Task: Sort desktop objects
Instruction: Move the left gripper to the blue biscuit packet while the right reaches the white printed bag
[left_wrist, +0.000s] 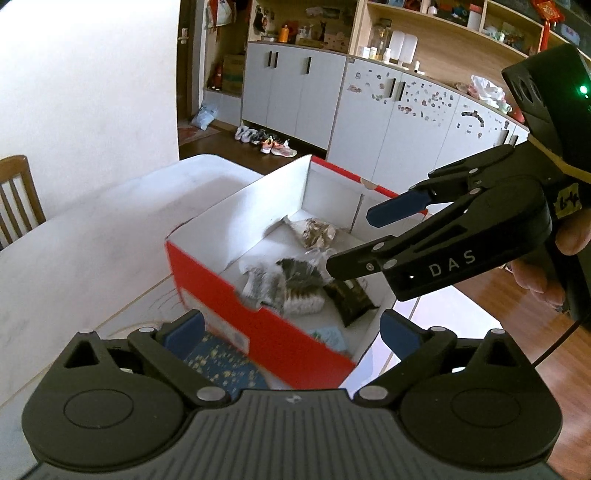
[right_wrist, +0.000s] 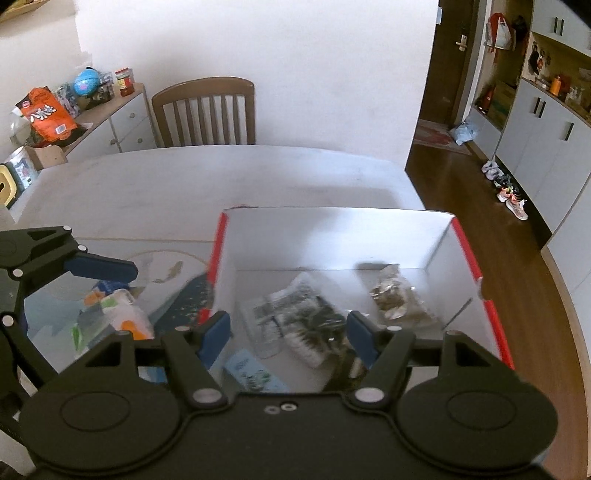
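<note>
A red shoebox (left_wrist: 280, 336) with a white inside stands on the white table; it also shows in the right wrist view (right_wrist: 469, 236). In it lie a clear bag of brown snacks (right_wrist: 395, 295), a dark-and-white packet (right_wrist: 306, 321), a dark packet (left_wrist: 351, 299) and a small blue card (right_wrist: 255, 373). My left gripper (left_wrist: 291, 332) is open and empty above the box's near wall. My right gripper (right_wrist: 288, 332) is open and empty over the box; it shows from the side in the left wrist view (left_wrist: 354, 240). A blue patterned item (left_wrist: 221, 365) lies beside the box.
Left of the box lie white, orange and green packets (right_wrist: 122, 317) on the table (right_wrist: 221, 177). A wooden chair (right_wrist: 205, 110) stands at the far side. A side cabinet (right_wrist: 110, 122) with snacks is at the left. Grey cupboards (left_wrist: 369, 103) and shoes (left_wrist: 266, 142) are beyond.
</note>
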